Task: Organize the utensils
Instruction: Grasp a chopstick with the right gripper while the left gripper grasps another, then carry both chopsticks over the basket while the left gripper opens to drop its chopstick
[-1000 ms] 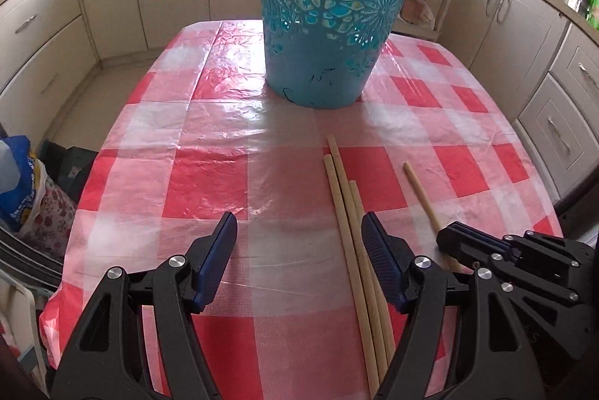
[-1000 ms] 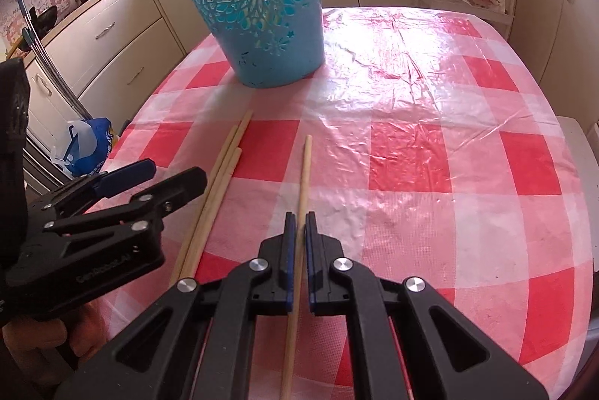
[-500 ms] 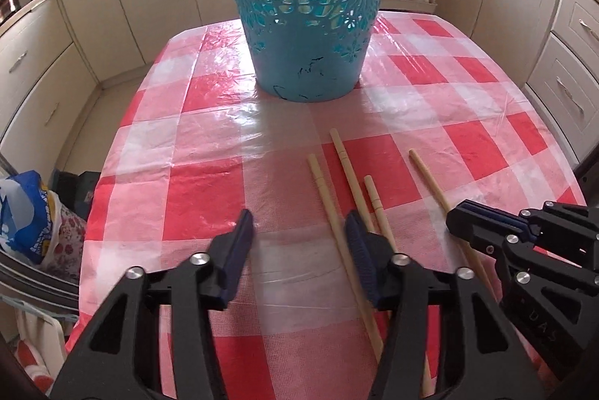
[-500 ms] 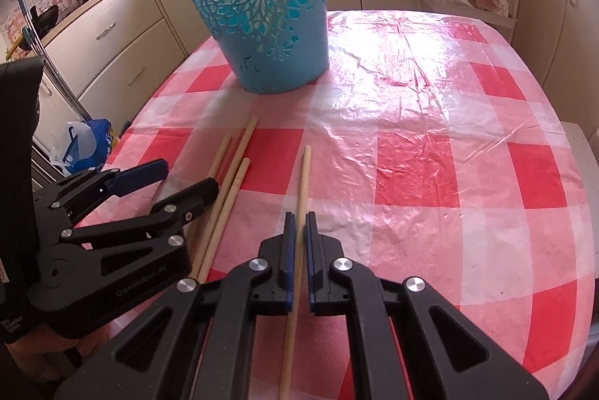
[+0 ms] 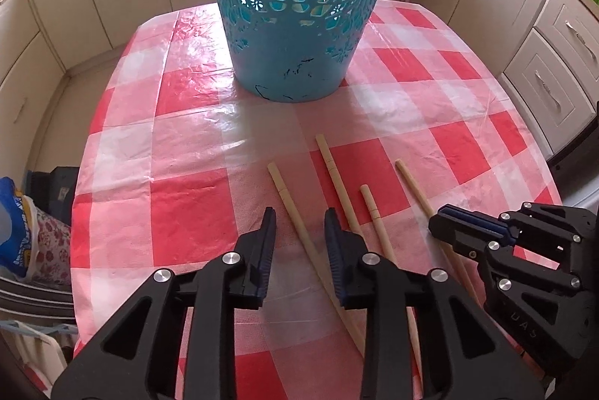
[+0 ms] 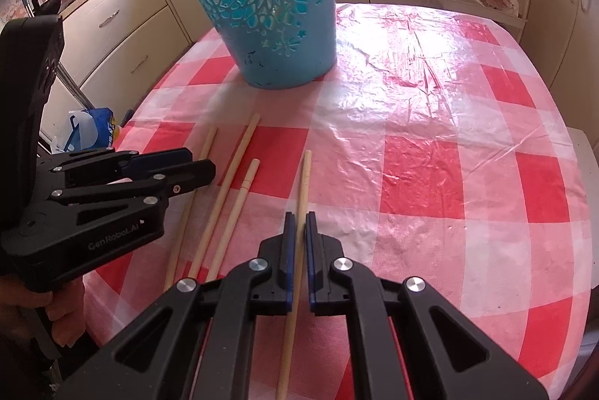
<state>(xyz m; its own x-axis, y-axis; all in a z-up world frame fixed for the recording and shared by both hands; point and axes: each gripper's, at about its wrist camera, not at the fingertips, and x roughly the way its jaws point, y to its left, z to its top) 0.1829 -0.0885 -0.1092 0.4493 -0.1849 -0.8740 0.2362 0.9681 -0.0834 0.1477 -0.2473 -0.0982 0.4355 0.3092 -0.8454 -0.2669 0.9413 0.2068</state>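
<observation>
Lower centre of the left wrist view: the left gripper (image 5: pixel 299 242) now straddles the leftmost chopstick (image 5: pixel 295 212), which a second ago lay outside its right jaw. The jaws were wide then; they are closing now, with the stick between them but a gap showing on each side, so no grip yet. Two more chopsticks (image 5: pixel 338 179) lie just right of it, fanned apart at their far ends where earlier they lay bunched. At the upper centre, the blue basket (image 5: pixel 295 18) fills more of the frame than before. The right gripper (image 5: pixel 464 231) sits at the lower right over the fourth chopstick (image 5: pixel 415 190).

Lower centre of the right wrist view: little change. The right gripper (image 6: pixel 298 246) has its jaws narrow, clamped on the single chopstick (image 6: pixel 305 182), which rests on the checked table (image 6: pixel 449 175). The left gripper (image 6: pixel 179 171) at left has come in over the three loose sticks. The basket (image 6: pixel 269 10) stands upright at the upper centre.

Judgement: both sides are nearly ready to lift, one stick secured, one almost pinched. The basket is the likely destination. Two sticks remain.
</observation>
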